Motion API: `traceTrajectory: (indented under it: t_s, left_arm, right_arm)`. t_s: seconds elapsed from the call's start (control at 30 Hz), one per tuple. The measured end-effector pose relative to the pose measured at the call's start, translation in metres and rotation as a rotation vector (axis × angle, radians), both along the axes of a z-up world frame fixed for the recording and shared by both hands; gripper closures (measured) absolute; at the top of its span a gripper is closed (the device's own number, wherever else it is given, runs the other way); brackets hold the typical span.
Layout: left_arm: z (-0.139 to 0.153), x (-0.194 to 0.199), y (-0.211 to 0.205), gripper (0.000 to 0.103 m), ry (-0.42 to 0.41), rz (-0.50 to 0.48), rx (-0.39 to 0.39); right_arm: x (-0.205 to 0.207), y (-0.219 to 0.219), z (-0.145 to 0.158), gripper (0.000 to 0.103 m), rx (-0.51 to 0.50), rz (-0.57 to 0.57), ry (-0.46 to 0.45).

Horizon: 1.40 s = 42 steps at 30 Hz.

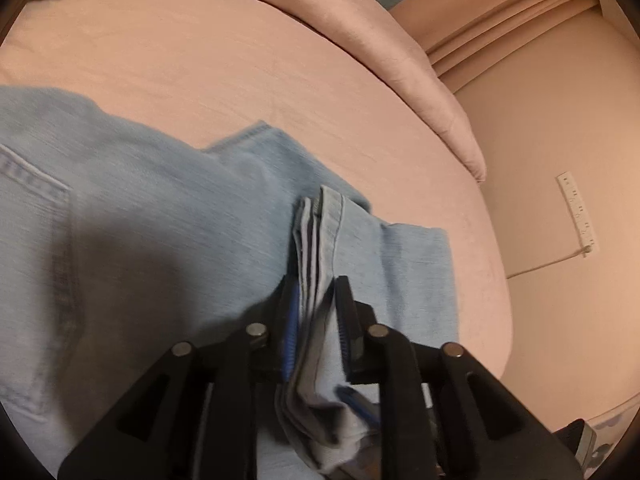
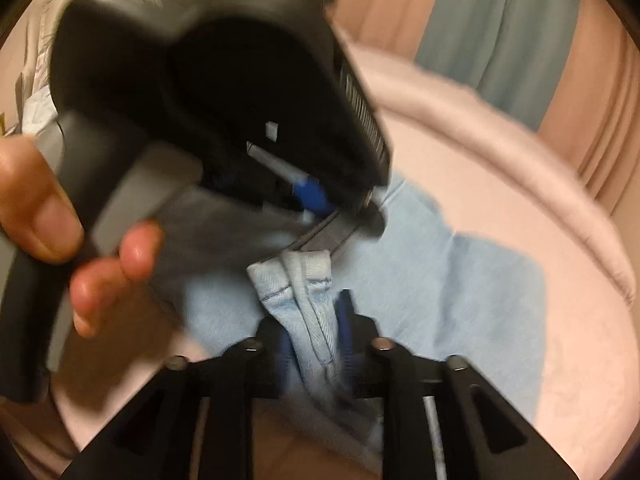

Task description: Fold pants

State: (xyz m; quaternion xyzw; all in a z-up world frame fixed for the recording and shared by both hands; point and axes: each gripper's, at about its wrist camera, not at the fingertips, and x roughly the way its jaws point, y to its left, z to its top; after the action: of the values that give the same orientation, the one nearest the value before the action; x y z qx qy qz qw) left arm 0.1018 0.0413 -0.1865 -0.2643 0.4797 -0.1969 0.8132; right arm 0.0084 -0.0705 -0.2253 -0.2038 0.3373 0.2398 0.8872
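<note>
- Left wrist view: light blue denim pants [image 1: 168,216] are seen spread over a pink bed sheet [image 1: 208,60], filling the frame from 9 o'clock through to 5 o'clock.
- A stitched pocket seam is made out at 9 o'clock on the denim; a dark shadow is cast on the cloth toward 7 o'clock.
- Left gripper [image 1: 316,292] is seen at 6 o'clock, its jaws drawn nearly together and clamped on a stack of hem layers of the pants; the bunched layers run up between the blue-lined fingers [image 1: 290,332] and stick out past the tips toward 12 o'clock.
- A pink pillow [image 1: 400,64] is noted along the bed's far edge from 12 to 2 o'clock; beyond it, pink curtain folds [image 1: 500,12] at 1 o'clock.
- A pale strip with small marks [image 1: 576,212] is seen on the floor at 3 o'clock, a thin cord leading from it.
- Right wrist view: a hand [image 2: 44,204] is seen at 9 o'clock, wrapped around the grey handle of the left gripper's body, which fills 10 to 12 o'clock, blurred.
- Right gripper [image 2: 316,308] sits at 6 o'clock; a folded, stitched denim edge is held between its blue pads, jaws narrow and pressed on the cloth.
- The rest of the pants lies flat toward 3 o'clock on the pink sheet.
- Grey-blue and pink curtains are noted at 1 to 2 o'clock.
</note>
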Motion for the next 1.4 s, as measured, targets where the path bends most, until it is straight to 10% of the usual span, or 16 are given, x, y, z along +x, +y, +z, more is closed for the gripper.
traceTrajectory:
  t_s: [0.17,0.3,0.53,0.83,1.03,1.4]
  left_arm:
    - [0.029,-0.014,0.017,0.048,-0.108,0.044,0.077]
    - [0.051,-0.029,0.007,0.046,-0.187,-0.002,0.103]
    - [0.040,-0.050,-0.062,0.046,-0.206,-0.203,0.158]
    - [0.009,-0.065,-0.145,0.046,-0.207,-0.381,0.220]
    - [-0.016,-0.063,-0.146,0.047,-0.155,-0.389,0.242]
    - [0.011,-0.040,-0.071,0.048,-0.180,-0.245,0.136]
  right_arm:
    - [-0.019,-0.027,0.027,0.052,0.158,0.094,0.068]
    - [-0.020,-0.079,0.053,0.052,0.396,0.094,0.133]
    - [0.013,-0.192,0.063,0.056,0.709,-0.317,0.159]
    - [0.093,-0.183,0.062,0.090,0.542,-0.321,0.215]
    - [0.124,-0.150,0.006,0.098,0.282,-0.293,0.346]
    - [0.063,-0.186,0.045,0.097,0.403,-0.266,0.279]
